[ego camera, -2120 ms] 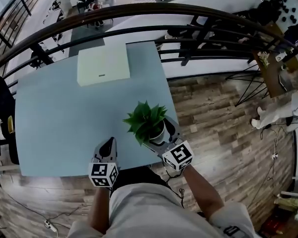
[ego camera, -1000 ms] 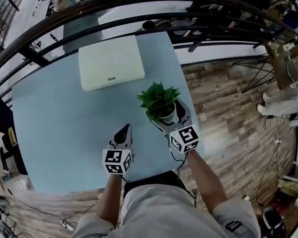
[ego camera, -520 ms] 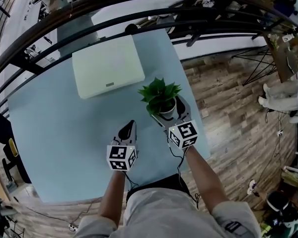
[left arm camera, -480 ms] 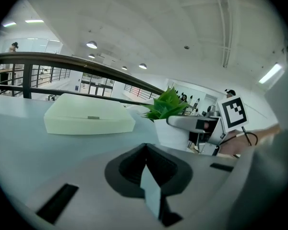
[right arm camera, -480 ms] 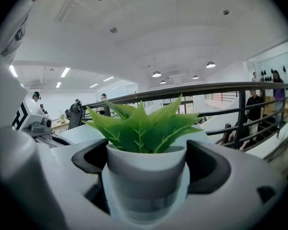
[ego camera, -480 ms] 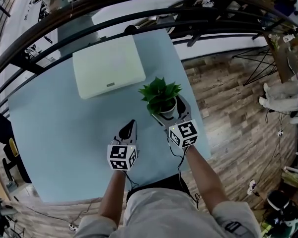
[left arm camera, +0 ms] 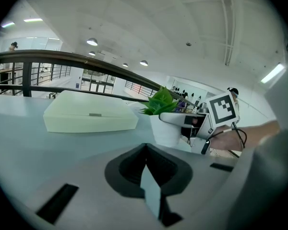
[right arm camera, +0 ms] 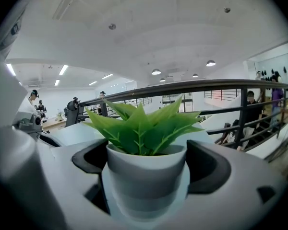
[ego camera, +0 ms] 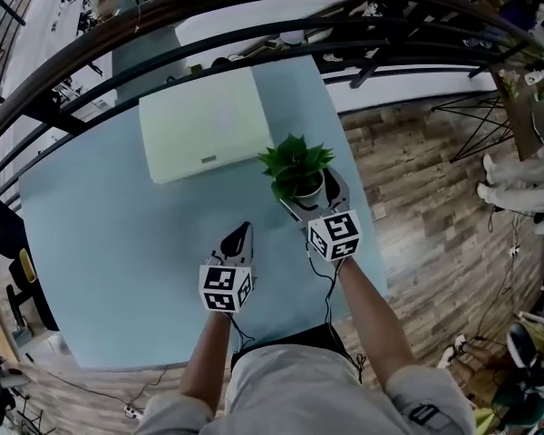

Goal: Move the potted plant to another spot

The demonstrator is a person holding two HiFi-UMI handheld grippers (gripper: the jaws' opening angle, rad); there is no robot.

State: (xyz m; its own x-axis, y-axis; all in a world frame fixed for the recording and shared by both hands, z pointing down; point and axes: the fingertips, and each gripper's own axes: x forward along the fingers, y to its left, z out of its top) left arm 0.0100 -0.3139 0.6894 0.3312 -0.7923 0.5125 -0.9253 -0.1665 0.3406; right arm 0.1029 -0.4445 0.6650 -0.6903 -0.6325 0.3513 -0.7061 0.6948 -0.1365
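Observation:
The potted plant has green leaves and a small white pot. It is over the right part of the light-blue table, near the table's right edge. My right gripper is shut on the pot, one jaw on each side. In the right gripper view the pot fills the space between the jaws of that gripper. My left gripper is shut and holds nothing, to the left of the plant. The left gripper view shows that gripper, the plant and the right gripper's marker cube. Whether the pot rests on the table is hidden.
A flat white box lies on the table just beyond and left of the plant; the left gripper view shows the box too. A dark curved railing runs behind the table. Wooden floor lies to the right.
My right gripper has carried the plant from near the table's front edge farther in, towards the white box. The left gripper moved forward alongside and stayed shut.

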